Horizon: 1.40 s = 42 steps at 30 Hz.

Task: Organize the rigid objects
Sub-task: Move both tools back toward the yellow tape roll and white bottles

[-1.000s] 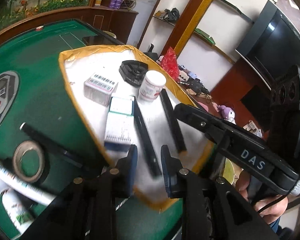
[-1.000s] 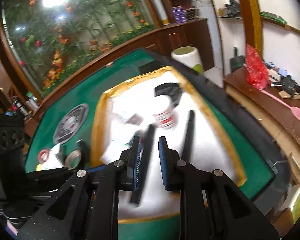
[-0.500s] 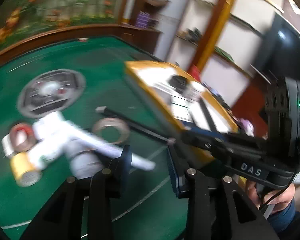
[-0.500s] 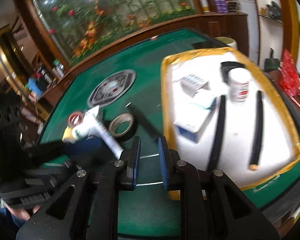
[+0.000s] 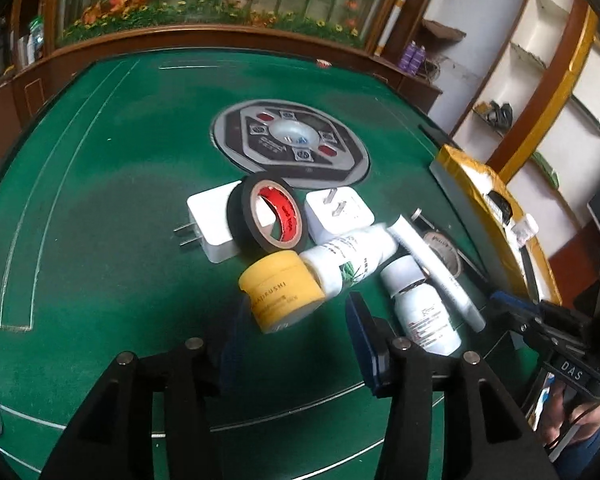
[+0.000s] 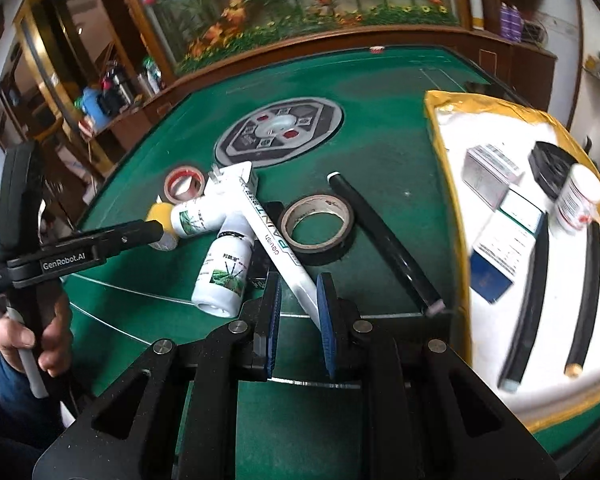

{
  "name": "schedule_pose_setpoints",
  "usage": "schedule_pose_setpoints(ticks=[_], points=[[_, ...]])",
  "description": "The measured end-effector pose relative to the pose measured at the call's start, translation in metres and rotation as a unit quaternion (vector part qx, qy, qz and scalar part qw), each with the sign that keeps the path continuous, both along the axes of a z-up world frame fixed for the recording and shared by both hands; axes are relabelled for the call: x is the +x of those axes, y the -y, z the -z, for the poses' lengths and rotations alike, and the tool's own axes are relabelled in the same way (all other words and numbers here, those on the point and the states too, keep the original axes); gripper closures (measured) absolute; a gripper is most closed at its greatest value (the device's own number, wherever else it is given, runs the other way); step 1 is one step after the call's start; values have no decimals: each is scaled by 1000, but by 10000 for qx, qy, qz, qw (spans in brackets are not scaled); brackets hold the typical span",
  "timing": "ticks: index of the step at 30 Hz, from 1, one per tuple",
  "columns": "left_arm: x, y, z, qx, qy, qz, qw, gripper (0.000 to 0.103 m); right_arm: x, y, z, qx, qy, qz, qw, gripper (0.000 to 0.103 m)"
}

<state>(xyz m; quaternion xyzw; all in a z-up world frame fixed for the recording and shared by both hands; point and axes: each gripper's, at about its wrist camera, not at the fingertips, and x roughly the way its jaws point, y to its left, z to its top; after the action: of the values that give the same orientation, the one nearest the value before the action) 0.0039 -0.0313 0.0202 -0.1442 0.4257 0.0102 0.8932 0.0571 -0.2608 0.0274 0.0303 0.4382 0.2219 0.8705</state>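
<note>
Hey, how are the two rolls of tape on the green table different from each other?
The black tape roll with the red core is propped on its edge, leaning on the white plug adapter; the tape roll with the tan core lies flat on the felt. The red-cored one sits in the clutter by the yellow jar, while the tan-cored one lies beside the white paint marker. Both are black tape wound on a ring.

A big table with green felt [image 5: 112,184] and a wooden rim fills the room's middle, with a grey round panel [image 5: 290,140] set in its centre. Behind it a large picture of flowers and bamboo [image 6: 292,4] covers the wall above a low brown cabinet [image 6: 532,68]. At the right stand white shelves [image 5: 540,76] with brown and golden frames.
</note>
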Motion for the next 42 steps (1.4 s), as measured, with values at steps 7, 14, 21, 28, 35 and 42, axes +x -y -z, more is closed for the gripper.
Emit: schedule_pose_setpoints(ticks=[7, 14, 21, 28, 35, 42], points=[[13, -1, 8, 108, -105, 12, 9999, 39, 10, -7, 6, -244, -9, -131, 9996, 85], [21, -2, 12, -64, -63, 172, 9998, 34, 19, -26, 10, -622, 100, -375, 9973, 83], [8, 2, 11, 4, 106, 274, 9996, 61, 13, -36, 17, -617, -5, -533, 9967, 84], [9, 15, 8, 26, 150, 569, 9983, 61, -13, -40, 25, -649, -65, -349, 9973, 85], [7, 14, 7, -7, 208, 551, 9983, 61, -10, -40, 27, -410, 49, -186, 9990, 85], [3, 17, 3, -35, 311, 610, 9977, 61, -6, -25, 29, 188, -160, -74, 9997, 88]])
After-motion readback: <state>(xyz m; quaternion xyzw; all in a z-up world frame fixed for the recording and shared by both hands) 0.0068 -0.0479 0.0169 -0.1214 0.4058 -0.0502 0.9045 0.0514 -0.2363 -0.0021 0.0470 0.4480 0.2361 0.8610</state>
